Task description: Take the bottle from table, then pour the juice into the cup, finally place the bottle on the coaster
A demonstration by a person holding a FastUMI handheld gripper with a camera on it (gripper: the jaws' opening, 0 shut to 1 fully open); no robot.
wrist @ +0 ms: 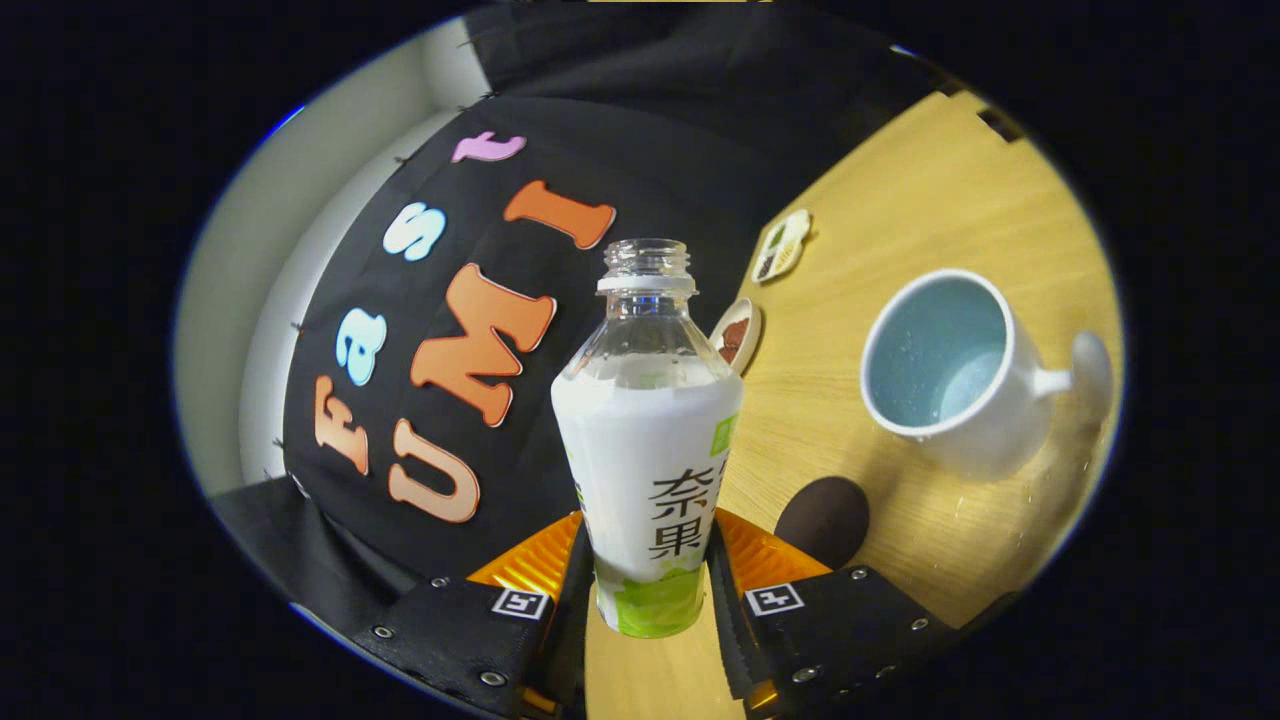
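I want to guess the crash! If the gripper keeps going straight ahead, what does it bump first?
Probably the black cloth wall, though depth is unclear; the fingers already squeeze the clear, white-labelled plastic bottle.

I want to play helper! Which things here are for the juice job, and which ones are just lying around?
For the job: bottle, held in the claw; cup; dark round coaster.

Just lying about: two small dishes beyond the bottle, near the wall.
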